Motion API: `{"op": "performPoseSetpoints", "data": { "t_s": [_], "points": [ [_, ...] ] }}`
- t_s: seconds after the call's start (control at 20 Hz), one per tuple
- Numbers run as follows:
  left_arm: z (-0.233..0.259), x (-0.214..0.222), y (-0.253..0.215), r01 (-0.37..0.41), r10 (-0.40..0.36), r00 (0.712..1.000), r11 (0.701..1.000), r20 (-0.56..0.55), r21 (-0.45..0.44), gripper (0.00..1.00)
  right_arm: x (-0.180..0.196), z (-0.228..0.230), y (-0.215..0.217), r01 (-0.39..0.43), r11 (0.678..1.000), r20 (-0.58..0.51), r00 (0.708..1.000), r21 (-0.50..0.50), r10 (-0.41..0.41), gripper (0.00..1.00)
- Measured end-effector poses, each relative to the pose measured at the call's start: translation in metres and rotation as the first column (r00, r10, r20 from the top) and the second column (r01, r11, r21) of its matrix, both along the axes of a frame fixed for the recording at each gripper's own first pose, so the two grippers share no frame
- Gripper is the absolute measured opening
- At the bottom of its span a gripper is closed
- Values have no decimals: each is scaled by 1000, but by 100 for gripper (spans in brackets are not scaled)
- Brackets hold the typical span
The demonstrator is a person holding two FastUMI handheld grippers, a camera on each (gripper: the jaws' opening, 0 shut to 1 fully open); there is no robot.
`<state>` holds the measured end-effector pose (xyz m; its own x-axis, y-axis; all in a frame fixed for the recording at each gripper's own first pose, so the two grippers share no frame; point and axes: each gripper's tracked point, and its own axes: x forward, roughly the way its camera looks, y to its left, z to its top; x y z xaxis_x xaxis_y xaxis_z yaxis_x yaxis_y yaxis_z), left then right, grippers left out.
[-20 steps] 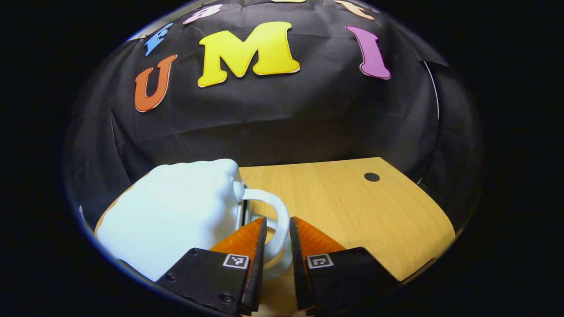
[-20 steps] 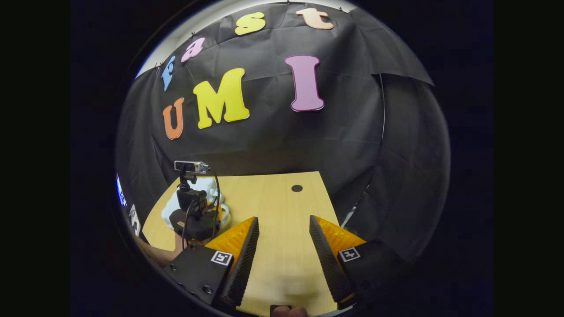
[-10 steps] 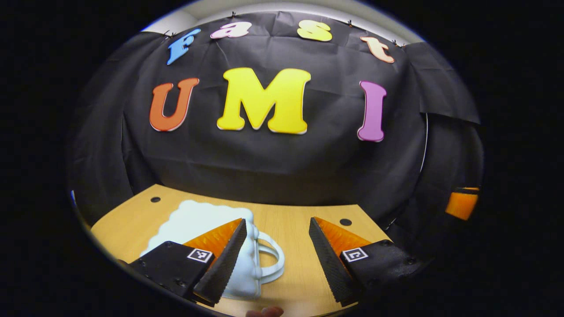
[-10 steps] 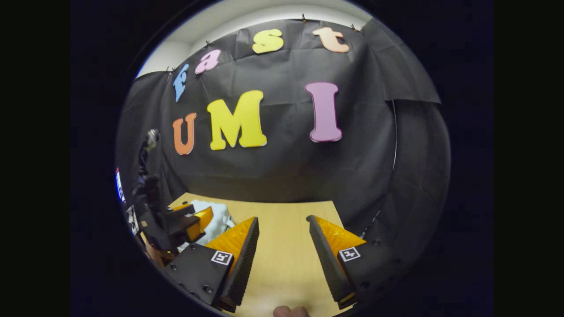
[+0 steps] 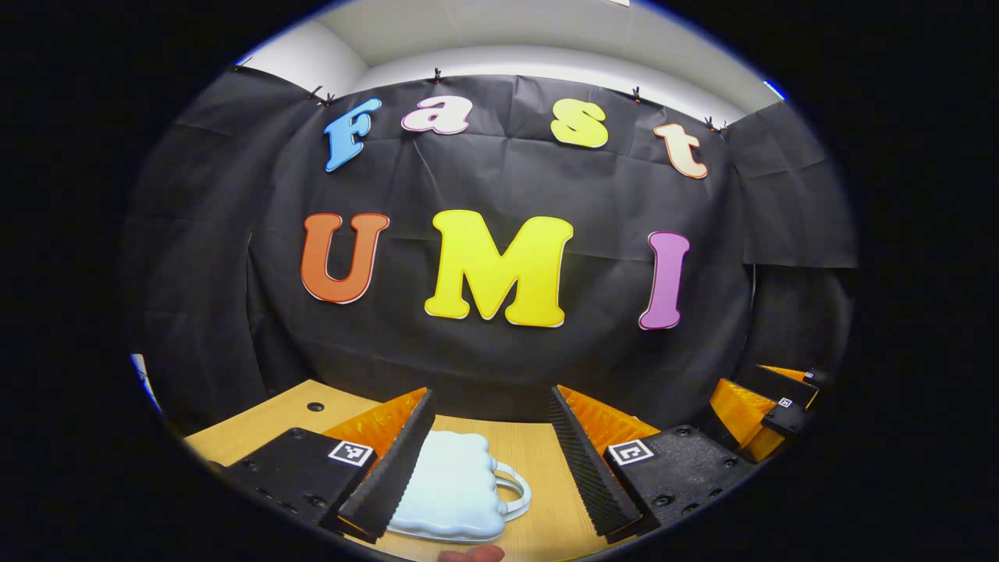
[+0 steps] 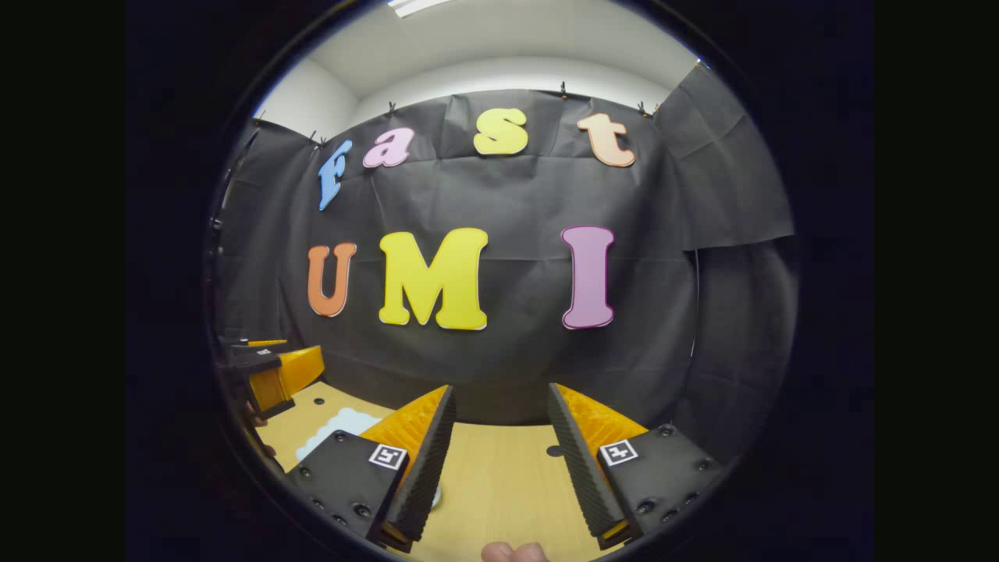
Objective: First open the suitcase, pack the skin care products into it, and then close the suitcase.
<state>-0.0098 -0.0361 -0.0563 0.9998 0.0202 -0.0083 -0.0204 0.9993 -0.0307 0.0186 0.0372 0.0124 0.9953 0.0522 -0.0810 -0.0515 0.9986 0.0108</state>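
Left gripper [image 5: 488, 445] sits at the bottom of the left gripper view with its fingers [image 5: 390, 468] spread wide and nothing between the pads; it hangs above the table [image 5: 257, 425], apart from everything on it. Just behind and partly under its left finger, at bottom centre of that frame, lies the suitcase [image 5: 453, 492], a small pale blue case with a scalloped edge, flat on the wood and closed as far as can be seen. Its handle [image 5: 515, 492] is a thin white loop on the case's right side, lying in the open gap between the two fingers and touching neither. A fingertip [image 5: 468, 554] of the person peeks in at the very bottom edge. At lower right of the same frame, near the booth's wall, the right gripper [image 5: 769, 406] shows from the side; its jaws stand apart. In the right gripper view, the left gripper [image 6: 273, 375] appears at the left edge, above the table [image 6: 499, 484], and a pale sliver of the suitcase [image 6: 332, 429] shows at lower left, just behind the right gripper's own left finger. The right gripper [image 6: 495, 445] fills the bottom centre there, fingers spread, gripping nothing, over bare wood with a small dark hole [image 6: 554, 450] near its right finger.
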Motion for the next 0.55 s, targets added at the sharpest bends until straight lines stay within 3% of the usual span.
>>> {"op": "performPoseSetpoints", "data": {
  "t_s": [0.3, 0.55],
  "points": [
    [-8, -15, 11, -15, 15, 1000, 1000, -10, 7, 94, -11, -4, 23, 11, 1000, -18, 1000, -13, -11, 78],
    [-7, -19, 9, 2, -1, 1000, 1000, -17, 28, 94, -16, -8, 34, -7, 1000, -31, 999, 12, 7, 77]
  ]
}}
